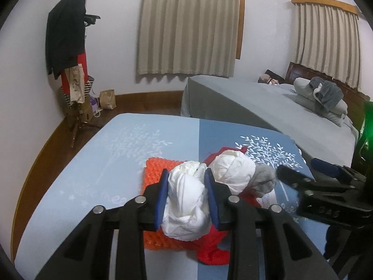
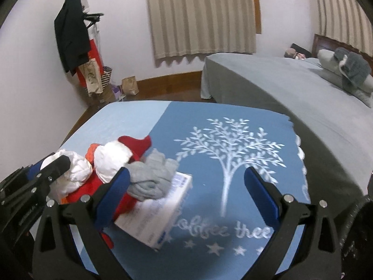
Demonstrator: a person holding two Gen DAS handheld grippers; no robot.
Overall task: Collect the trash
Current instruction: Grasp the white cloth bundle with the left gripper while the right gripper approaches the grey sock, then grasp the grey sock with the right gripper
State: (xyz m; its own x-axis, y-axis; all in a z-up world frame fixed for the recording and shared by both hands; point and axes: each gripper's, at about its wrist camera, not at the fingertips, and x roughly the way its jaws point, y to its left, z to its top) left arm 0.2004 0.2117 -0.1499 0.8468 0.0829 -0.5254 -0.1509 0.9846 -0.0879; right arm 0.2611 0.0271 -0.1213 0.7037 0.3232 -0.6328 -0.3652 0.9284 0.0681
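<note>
My left gripper (image 1: 186, 200) is shut on a crumpled white paper wad (image 1: 184, 210), held over an orange knitted cloth (image 1: 155, 170) on the blue table. A second white wad (image 1: 233, 170) lies just behind it on a red cloth (image 1: 211, 254), next to a grey sock (image 1: 263, 179). In the right wrist view my right gripper (image 2: 186, 189) is open and empty above the tablecloth, with the grey sock (image 2: 151, 175) and a white carton (image 2: 160, 214) by its left finger. The left gripper (image 2: 44, 175) shows there at the left with its wad (image 2: 77, 168).
The table carries a blue cloth with a white tree print (image 2: 233, 144). A grey bed (image 1: 268, 102) with pillows stands right behind it. A coat stand (image 1: 70, 46) with clothes and bags on the floor (image 1: 108, 99) are at the back left wall.
</note>
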